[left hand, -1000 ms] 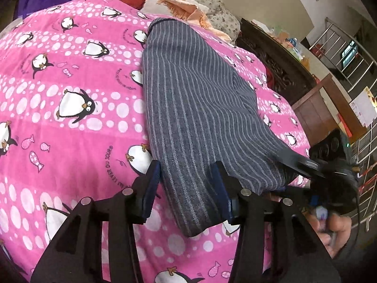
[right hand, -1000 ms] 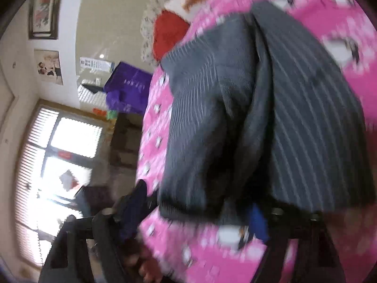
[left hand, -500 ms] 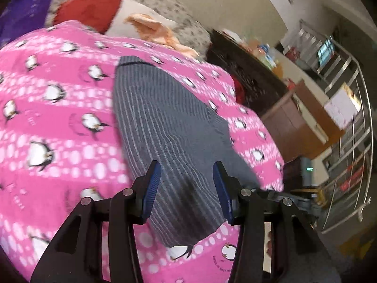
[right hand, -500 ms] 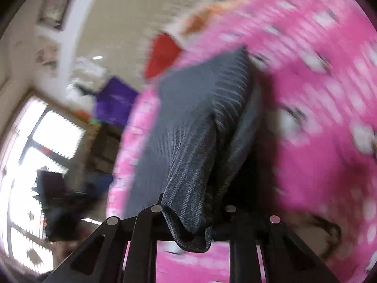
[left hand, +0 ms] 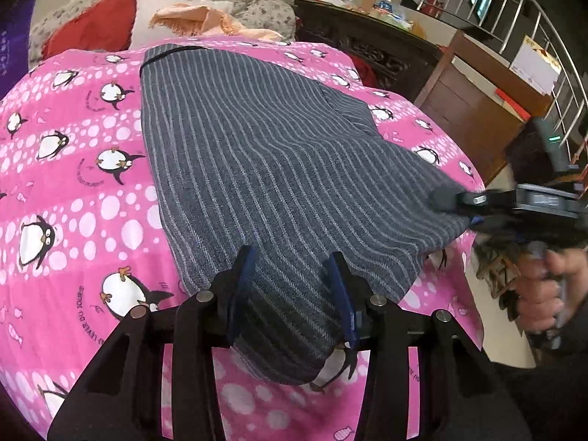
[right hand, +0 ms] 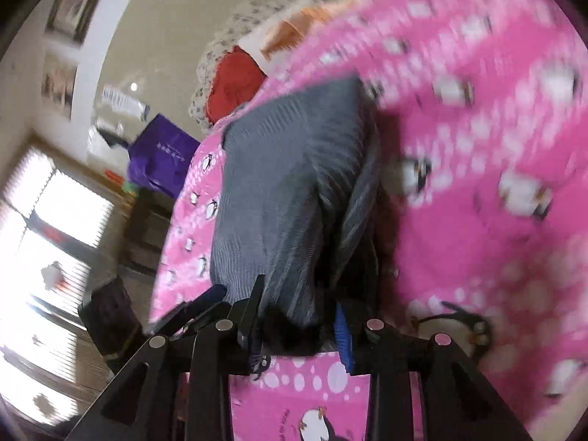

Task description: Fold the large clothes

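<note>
Two grippers work the near end of one grey striped garment (left hand: 264,169), which lies lengthwise on the pink blanket (left hand: 73,169) with its far hem up by the pillows (left hand: 121,25). The left gripper (left hand: 290,294) has its fingers apart on either side of the near edge; its jaws have just been closing a little, with cloth lying between them, but the pads do not look pressed on it. The right gripper (right hand: 299,325) has a bunched corner of the garment between its fingers, which have just been opening again. In the left view its tip sits on that corner at the bed's right edge, and the cloth looks gathered there, so it seems to be gripped, though blur makes this uncertain.

The main risk is an uneven hold. If only the right side is truly caught and the pair lifts, the near edge would rise crooked and the fold would land skewed. The right grip is on a thick wad, not a flat edge, so it may shed a layer as the jaws loosen. The left pads could also pinch the blanket along with the cloth and drag it. The corner lies close to the bed's edge, where slack could slide off.
</note>
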`<act>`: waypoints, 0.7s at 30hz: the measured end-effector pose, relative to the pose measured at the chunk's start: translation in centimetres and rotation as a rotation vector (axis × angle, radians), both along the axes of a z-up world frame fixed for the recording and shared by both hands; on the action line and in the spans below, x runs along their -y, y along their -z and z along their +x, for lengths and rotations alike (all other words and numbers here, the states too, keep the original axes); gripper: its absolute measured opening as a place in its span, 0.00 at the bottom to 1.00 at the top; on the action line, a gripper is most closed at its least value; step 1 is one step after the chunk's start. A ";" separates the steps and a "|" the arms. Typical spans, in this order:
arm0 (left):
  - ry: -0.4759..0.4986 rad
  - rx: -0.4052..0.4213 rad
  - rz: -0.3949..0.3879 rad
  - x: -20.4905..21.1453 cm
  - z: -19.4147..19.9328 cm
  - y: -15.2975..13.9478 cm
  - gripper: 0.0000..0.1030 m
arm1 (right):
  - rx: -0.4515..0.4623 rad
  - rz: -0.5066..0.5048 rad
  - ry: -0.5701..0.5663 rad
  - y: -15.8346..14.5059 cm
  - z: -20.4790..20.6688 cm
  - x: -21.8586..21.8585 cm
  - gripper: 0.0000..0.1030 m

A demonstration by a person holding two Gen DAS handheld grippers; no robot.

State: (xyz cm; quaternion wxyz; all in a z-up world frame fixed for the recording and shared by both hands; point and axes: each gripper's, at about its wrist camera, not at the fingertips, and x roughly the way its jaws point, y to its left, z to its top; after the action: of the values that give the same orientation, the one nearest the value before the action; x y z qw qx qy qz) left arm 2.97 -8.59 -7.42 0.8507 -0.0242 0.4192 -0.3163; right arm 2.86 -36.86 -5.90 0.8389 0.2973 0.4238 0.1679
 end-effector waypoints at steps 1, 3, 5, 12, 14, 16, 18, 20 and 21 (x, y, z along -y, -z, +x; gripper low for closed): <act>-0.001 0.005 0.002 0.0 0.0 0.0 0.39 | 0.022 -0.054 0.007 -1.1 -0.2 -0.3 0.29; 0.003 0.024 0.007 -0.1 -0.2 0.2 0.39 | 0.117 -0.251 0.054 -4.6 -1.0 -1.3 0.29; 0.002 0.038 0.013 0.0 -0.4 0.2 0.39 | 0.182 -0.376 0.084 -7.2 -1.0 -2.3 0.29; -0.008 0.014 -0.012 -0.3 -0.3 0.0 0.38 | 0.213 -0.458 -0.074 -4.7 3.1 -7.3 0.29; -0.004 0.010 -0.020 -0.3 -0.3 0.0 0.38 | 0.091 -0.576 -0.105 0.4 3.9 -7.6 0.24; 0.000 0.026 -0.006 -0.1 -0.6 0.1 0.38 | 0.175 -0.588 -0.111 3.1 2.8 -7.5 0.24; -0.005 0.025 0.015 0.2 -0.6 -0.4 0.39 | 0.175 -0.568 -0.099 2.9 2.6 -7.2 0.25; -0.003 -0.013 -0.003 0.1 0.0 -1.7 0.39 | 0.114 -0.554 -0.126 1.4 3.4 -7.1 0.25; -0.005 -0.030 -0.035 -0.3 0.6 -2.7 0.39 | 0.098 -0.536 -0.135 0.2 3.7 -7.0 0.25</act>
State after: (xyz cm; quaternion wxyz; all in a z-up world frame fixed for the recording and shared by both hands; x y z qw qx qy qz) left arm 3.54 -8.31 -4.68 0.8446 -0.0447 0.4260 -0.3212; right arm 6.51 -29.89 -6.10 0.8941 0.0275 0.4309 0.1192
